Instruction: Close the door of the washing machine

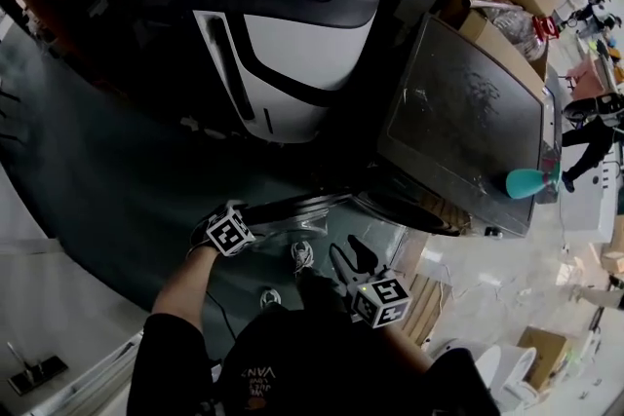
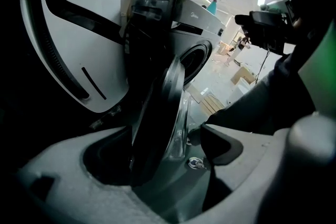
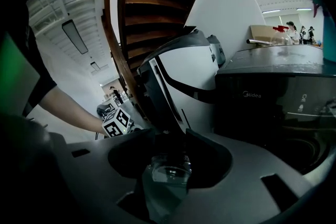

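Left gripper (image 2: 157,136): jaws wide apart, straddling the outer rim of the door (image 2: 157,97). Dark frame sits close to the left jaw; I can't confirm any pinch. Looks like a guiding hold, one jaw face ready to push the rim.

Right gripper (image 3: 170,136): jaws also spread, nothing clamped. Its own view shows the door's glass bowl (image 3: 168,171) in the gap, so it is posted at the same door from the opposite side, probably to steady the swing.

Door stands open, swung well out from the washing machine (image 1: 468,112), edge-on from the head view, hinged at the front below the lid. Drum opening (image 2: 198,60) is exposed behind it.

White curved unit (image 1: 292,63) stands just beside the machine, on the far side of the door. Teal bottle (image 1: 531,182) is on the lid, near its edge.

Closing not yet done; next comes a push toward the opening.
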A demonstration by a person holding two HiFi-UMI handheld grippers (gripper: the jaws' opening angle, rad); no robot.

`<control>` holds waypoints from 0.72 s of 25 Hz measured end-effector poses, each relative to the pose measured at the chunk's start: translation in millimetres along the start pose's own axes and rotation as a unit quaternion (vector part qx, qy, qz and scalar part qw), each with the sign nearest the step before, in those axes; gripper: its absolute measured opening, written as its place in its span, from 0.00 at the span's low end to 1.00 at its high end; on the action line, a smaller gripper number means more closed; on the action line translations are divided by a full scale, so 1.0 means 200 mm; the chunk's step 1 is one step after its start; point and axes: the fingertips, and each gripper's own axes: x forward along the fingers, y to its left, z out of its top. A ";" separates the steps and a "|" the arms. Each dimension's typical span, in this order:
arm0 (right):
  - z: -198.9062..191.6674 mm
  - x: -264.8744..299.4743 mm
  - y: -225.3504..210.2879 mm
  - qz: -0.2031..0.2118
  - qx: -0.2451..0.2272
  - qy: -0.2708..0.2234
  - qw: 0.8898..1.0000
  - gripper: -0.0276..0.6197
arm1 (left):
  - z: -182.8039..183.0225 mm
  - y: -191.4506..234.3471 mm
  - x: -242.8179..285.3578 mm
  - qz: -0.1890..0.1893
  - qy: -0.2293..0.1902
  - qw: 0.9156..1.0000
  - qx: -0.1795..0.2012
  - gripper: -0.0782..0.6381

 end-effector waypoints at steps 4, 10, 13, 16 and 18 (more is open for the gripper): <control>-0.06 -0.12 0.09 -0.015 0.027 -0.011 0.999 0.31 | -0.05 -0.17 0.01 -0.018 -0.010 1.000 -0.006 0.68; -0.28 -0.33 0.21 -0.053 0.033 -0.035 0.997 0.30 | -0.11 -0.48 0.03 -0.054 -0.018 0.998 0.008 0.68; -0.35 -0.47 0.28 -0.083 0.050 -0.047 0.994 0.30 | -0.13 -0.63 0.05 -0.074 -0.024 0.997 0.018 0.67; -0.47 -0.62 0.32 -0.115 0.071 -0.066 0.989 0.30 | -0.13 -0.78 0.08 -0.093 -0.032 0.994 0.036 0.67; -0.58 -0.72 0.33 -0.136 0.088 -0.072 0.984 0.30 | -0.13 -0.89 0.11 -0.107 -0.034 0.992 0.052 0.67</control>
